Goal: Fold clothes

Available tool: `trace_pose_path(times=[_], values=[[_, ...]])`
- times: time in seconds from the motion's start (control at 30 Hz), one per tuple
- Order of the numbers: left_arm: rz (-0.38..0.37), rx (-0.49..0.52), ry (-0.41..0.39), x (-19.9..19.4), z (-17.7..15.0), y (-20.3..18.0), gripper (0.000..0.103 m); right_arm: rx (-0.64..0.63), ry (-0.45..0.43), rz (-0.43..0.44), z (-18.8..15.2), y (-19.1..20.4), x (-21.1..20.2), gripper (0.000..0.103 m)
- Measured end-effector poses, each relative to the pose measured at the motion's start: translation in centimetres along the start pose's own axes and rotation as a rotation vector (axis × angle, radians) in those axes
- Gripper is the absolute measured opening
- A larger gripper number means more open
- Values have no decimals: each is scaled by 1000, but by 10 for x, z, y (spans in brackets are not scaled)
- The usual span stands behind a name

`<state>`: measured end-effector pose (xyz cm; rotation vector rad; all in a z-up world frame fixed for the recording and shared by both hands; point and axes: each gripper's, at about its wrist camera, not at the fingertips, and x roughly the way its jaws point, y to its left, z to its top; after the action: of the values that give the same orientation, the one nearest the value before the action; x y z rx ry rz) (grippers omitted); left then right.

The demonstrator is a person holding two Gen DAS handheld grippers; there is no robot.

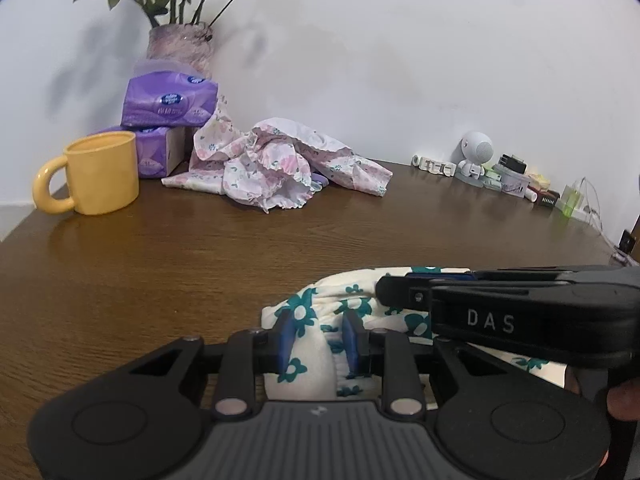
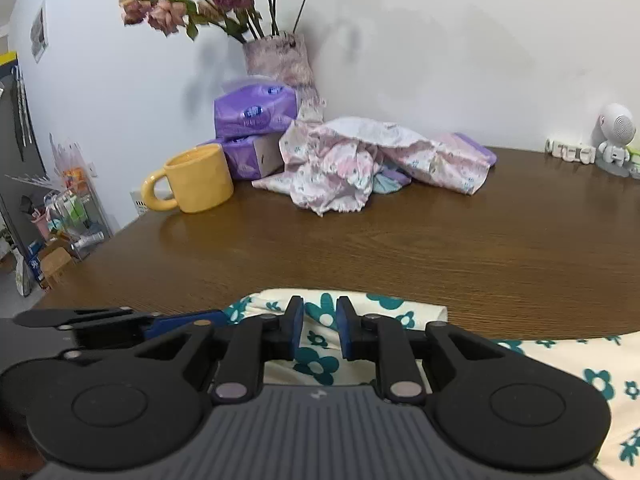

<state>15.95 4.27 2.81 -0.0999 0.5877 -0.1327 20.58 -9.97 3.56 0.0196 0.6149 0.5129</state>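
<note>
A broad bare stretch of the table (image 1: 240, 256) lies open ahead. At its far edge stand a yellow mug (image 1: 102, 172), 2 stacked tissue packs (image 1: 168, 116) and a vase (image 1: 180, 46); beside them a crumpled pink garment (image 1: 276, 164). Small clutter (image 1: 504, 176) lines the right wall.

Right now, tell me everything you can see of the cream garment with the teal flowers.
The cream garment with teal flowers looks like soft, thin fabric. It lies bunched at the near edge of the wooden table and hangs over that edge. The left gripper pinches a raised fold; the right gripper straddles another part. Its full shape is hidden.
</note>
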Motion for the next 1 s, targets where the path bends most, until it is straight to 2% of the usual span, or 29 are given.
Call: trace_pose_path(times=[0.2,0.37,0.5,0.53,0.6,0.63,0.67,0.73,0.8,0.83,0.87,0.9,0.93,1.0], values=[[-10,-10,-2,0,0,3,24,47,58,-20,-11,-16,5,18],[-11,-12,-3,0,0,4,24,41,56,-42,-21,-26,-4,13],[-7,-9,-6,-1,0,3,24,78,50,-58,-19,-38,-17,15],[-7,-9,-6,-1,0,3,24,89,28,-50,-15,-40,-22,18],[-7,-10,-6,-1,0,2,24,105,-21,-36,-8,-43,-34,37],[-7,-8,-6,-2,0,2,24,98,-50,-40,-3,-43,-37,54],[-7,-7,-7,-2,0,2,24,87,-66,-47,2,-43,-36,61],[-7,-7,-8,-2,-1,2,24,90,-56,-64,11,-46,-27,63],[-7,-6,-8,-2,-1,2,24,136,-3,-52,16,-53,-10,63],[-7,-6,-8,-2,-1,3,24,171,33,-28,16,-57,-2,62],[-6,-6,-8,-2,-1,3,24,200,69,0,14,-60,6,50],[-6,-6,-8,-2,-1,3,24,226,100,28,11,-63,11,35],[-7,-8,-8,-2,-1,3,24,245,115,49,7,-64,12,6],[-6,-8,-8,-2,-1,3,24,245,100,60,0,-64,4,4]])
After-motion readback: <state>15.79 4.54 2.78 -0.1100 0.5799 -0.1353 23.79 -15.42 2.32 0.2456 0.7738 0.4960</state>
